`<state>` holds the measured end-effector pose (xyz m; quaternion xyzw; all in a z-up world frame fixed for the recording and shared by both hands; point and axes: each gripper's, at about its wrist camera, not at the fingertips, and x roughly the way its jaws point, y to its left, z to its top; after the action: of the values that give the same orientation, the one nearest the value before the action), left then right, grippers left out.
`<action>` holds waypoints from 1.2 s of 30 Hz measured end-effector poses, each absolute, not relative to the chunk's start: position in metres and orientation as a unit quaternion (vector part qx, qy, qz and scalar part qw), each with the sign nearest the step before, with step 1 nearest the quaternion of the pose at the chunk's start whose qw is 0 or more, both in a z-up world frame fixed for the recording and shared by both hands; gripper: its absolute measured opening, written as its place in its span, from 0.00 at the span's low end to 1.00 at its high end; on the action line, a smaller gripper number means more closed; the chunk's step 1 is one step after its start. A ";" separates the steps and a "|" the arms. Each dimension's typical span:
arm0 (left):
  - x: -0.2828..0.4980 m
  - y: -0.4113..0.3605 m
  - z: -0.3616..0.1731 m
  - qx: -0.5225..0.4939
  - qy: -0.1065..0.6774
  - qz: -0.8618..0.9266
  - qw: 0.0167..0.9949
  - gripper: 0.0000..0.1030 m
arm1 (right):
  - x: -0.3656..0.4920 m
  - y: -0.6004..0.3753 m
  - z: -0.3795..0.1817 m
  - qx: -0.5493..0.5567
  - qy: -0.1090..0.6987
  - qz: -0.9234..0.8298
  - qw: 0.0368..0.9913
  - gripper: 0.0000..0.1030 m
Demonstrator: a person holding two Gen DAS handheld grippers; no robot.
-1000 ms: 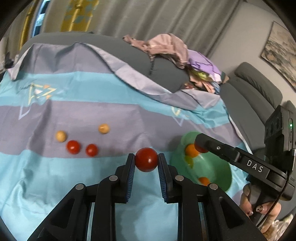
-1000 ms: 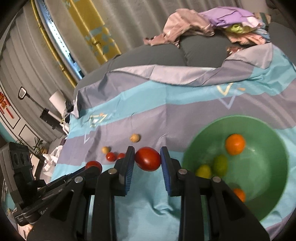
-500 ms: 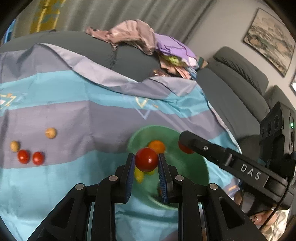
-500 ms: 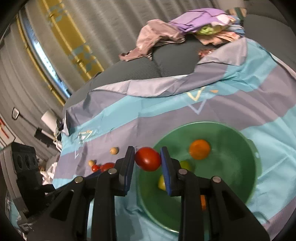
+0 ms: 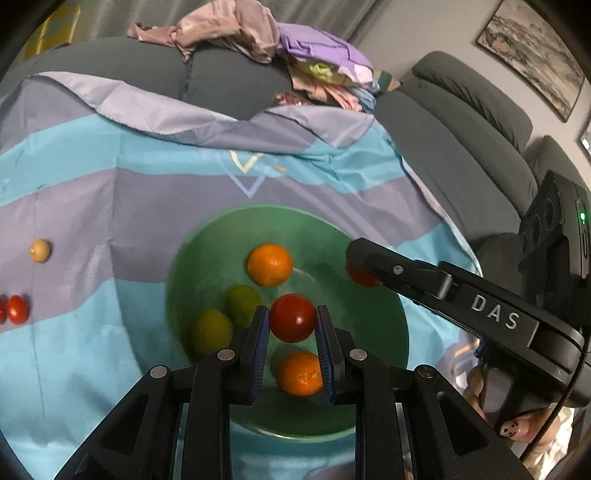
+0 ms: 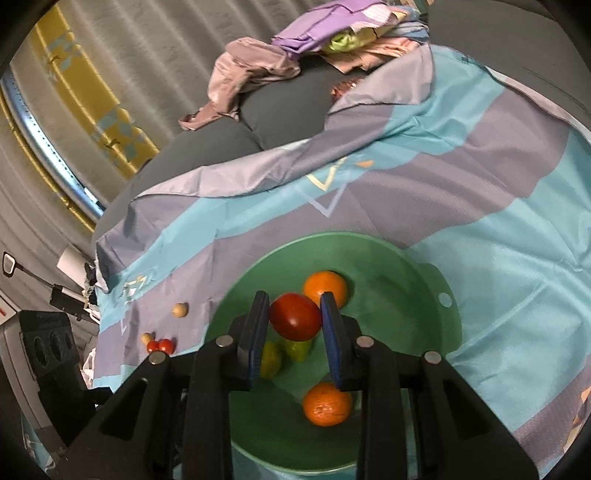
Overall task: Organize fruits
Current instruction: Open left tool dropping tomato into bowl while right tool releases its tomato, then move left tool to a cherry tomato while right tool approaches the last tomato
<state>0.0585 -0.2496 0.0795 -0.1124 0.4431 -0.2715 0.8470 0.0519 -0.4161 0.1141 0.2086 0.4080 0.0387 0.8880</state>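
Observation:
My left gripper point(image 5: 291, 319) is shut on a red tomato point(image 5: 291, 316) and holds it above the green bowl point(image 5: 207, 240). My right gripper point(image 6: 294, 319) is shut on another red tomato point(image 6: 295, 315), also above the bowl point(image 6: 417, 269); it shows in the left wrist view point(image 5: 364, 271) over the bowl's right rim. The bowl holds two oranges point(image 5: 269, 264) point(image 5: 297, 373) and two yellow-green fruits point(image 5: 212, 330). Two small red tomatoes point(image 5: 16, 308) and a tan fruit point(image 5: 40, 250) lie on the cloth to the left.
The bowl sits on a blue and purple striped cloth point(image 5: 110, 192) spread over a grey sofa point(image 5: 443, 155). A pile of clothes point(image 5: 266, 33) lies on the sofa back. Another tan fruit point(image 6: 147, 336) lies beside the red tomatoes point(image 6: 160, 345).
Both grippers have moved right with their tomatoes, from over the cloth to over the green bowl. The loose fruits on the cloth have stayed in place.

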 end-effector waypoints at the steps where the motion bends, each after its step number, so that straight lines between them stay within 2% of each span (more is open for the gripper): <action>1: 0.058 -0.251 0.078 -0.111 0.445 -0.272 0.846 0.23 | 0.053 -0.416 0.113 0.207 0.411 0.037 0.887 0.29; 12: 0.058 -0.255 0.074 -0.115 0.449 -0.265 0.846 0.23 | 0.059 -0.414 0.109 0.186 0.427 0.019 0.884 0.30; 14: 0.057 -0.249 0.077 -0.122 0.445 -0.264 0.847 0.23 | 0.059 -0.413 0.110 0.184 0.427 0.016 0.885 0.35; 16: 0.056 -0.241 0.080 -0.127 0.443 -0.262 0.848 0.25 | 0.058 -0.411 0.112 0.182 0.424 0.013 0.887 0.52; 18: 0.054 -0.232 0.083 -0.129 0.440 -0.258 0.850 0.26 | 0.057 -0.407 0.116 0.176 0.419 0.015 0.891 0.53; 22: 0.050 -0.199 0.090 -0.133 0.427 -0.229 0.865 0.42 | 0.058 -0.393 0.121 0.162 0.413 0.025 0.896 0.55; 27: 0.044 -0.134 0.100 -0.139 0.414 -0.168 0.884 0.46 | 0.058 -0.369 0.127 0.137 0.407 0.036 0.902 0.60; 31: 0.040 -0.079 0.101 -0.144 0.405 -0.105 0.897 0.61 | 0.061 -0.343 0.131 0.117 0.403 0.054 0.906 0.61; 36: 0.043 -0.016 0.077 -0.179 0.405 -0.042 0.895 0.62 | 0.072 -0.297 0.127 0.102 0.413 0.111 0.898 0.61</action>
<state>0.0432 -0.0157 0.0769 -0.1795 0.4051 -0.0423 0.8955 0.0718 -0.2970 0.1272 0.1022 0.4130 0.1113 0.8981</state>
